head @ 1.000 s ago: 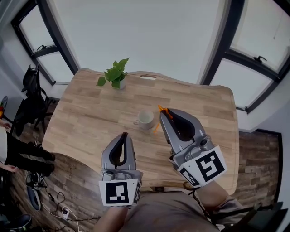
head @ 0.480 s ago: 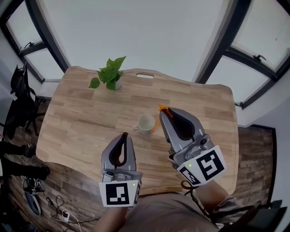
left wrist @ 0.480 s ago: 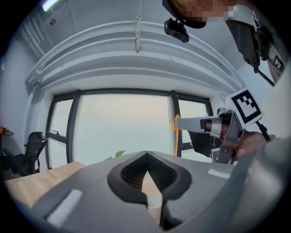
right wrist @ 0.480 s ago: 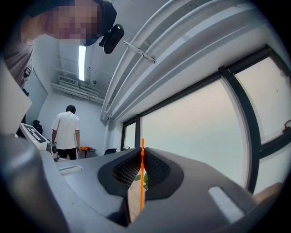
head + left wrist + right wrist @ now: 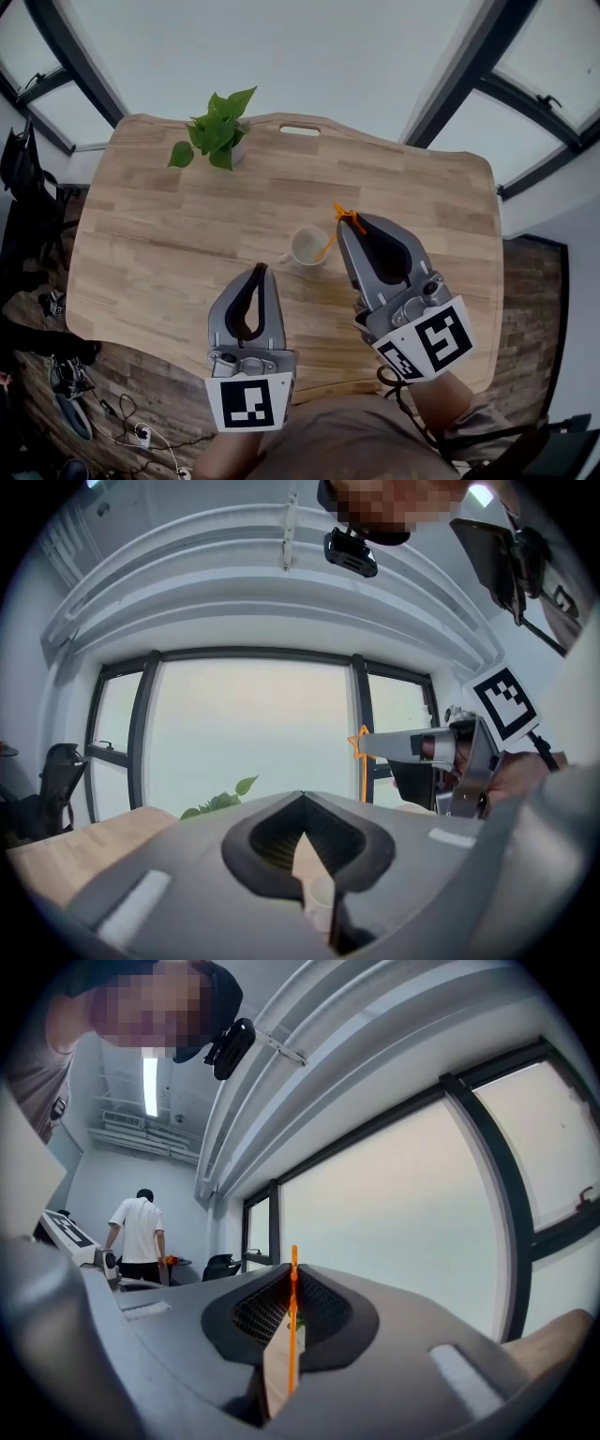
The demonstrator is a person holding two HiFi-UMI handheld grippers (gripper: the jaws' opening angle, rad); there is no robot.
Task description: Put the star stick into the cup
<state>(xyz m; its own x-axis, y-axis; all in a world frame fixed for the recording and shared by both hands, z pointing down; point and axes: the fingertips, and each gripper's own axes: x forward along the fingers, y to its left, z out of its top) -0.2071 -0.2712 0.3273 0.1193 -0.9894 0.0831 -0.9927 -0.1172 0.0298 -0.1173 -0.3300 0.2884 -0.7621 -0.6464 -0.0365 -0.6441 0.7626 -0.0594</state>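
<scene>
A white cup (image 5: 307, 247) stands on the wooden table (image 5: 169, 234) near the middle. My right gripper (image 5: 345, 221) is shut on an orange star stick (image 5: 328, 246), star end up at the jaw tips, its lower end slanting down over the cup's right rim. In the right gripper view the star stick (image 5: 292, 1321) stands thin and upright between the closed jaws of the right gripper (image 5: 292, 1277). My left gripper (image 5: 259, 271) is shut and empty, just near and left of the cup. The left gripper view shows the left gripper (image 5: 302, 799), the cup (image 5: 322, 900) and the star stick (image 5: 362, 761).
A small potted plant (image 5: 214, 139) stands at the table's far left. A handle slot (image 5: 299, 130) is cut in the far edge. Chairs and cables lie on the floor at left. A person (image 5: 139, 1234) stands far back in the room in the right gripper view.
The right gripper has carried the stick left, so its lower end now hangs over the cup. The view shifted slightly; the left gripper held still.
</scene>
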